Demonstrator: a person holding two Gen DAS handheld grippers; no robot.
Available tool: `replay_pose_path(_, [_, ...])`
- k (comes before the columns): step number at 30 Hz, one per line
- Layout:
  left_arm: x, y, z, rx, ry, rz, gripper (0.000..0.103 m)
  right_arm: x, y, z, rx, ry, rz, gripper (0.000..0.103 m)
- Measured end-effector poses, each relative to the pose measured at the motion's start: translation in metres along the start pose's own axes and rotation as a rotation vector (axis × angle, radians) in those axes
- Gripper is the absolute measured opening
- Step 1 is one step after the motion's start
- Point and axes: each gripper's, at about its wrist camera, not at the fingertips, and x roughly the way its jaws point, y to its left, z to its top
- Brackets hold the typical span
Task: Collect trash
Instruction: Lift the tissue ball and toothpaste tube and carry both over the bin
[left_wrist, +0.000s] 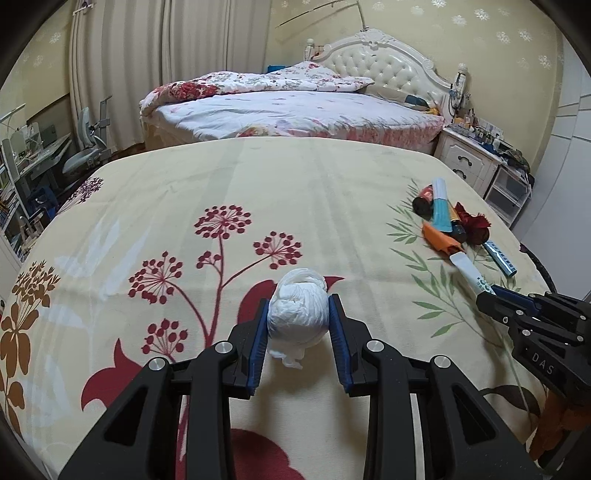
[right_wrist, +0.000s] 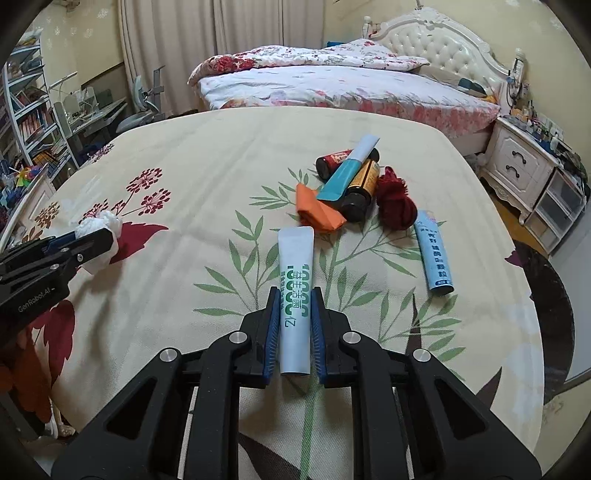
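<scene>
quilted bed (left_wrist: 295, 110), nightstand (right_wrist: 517, 162); bookshelf (right_wrist: 29, 118)

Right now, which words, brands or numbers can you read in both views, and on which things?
"DAS": right gripper, on its body.
"GenRobot.AI": left gripper, on its body.
White tube: green Chinese print, upside down, unreadable.
Blue tube: Chinese print, too small.
Dark bottles: labels blurred.

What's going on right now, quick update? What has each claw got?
Left gripper shut on white tissue wad. Right gripper shut on white tube. More trash piled ahead: teal tube, dark bottles. Nothing blocking.
</scene>
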Motion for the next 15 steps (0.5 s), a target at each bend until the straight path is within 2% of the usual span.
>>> replay_pose_path(7, [0.001,-0.052,0.012,0.070,-0.039,-0.086,0.032,-0.033,-0.042,0.004,0.095,-0.093,-0.058,0.016])
replay_pose_path(15, [0.009,-0.117,0.033,0.129,-0.087,-0.203,0.032,-0.060,-0.113,0.003,0.216,-0.184,-0.221,0.016])
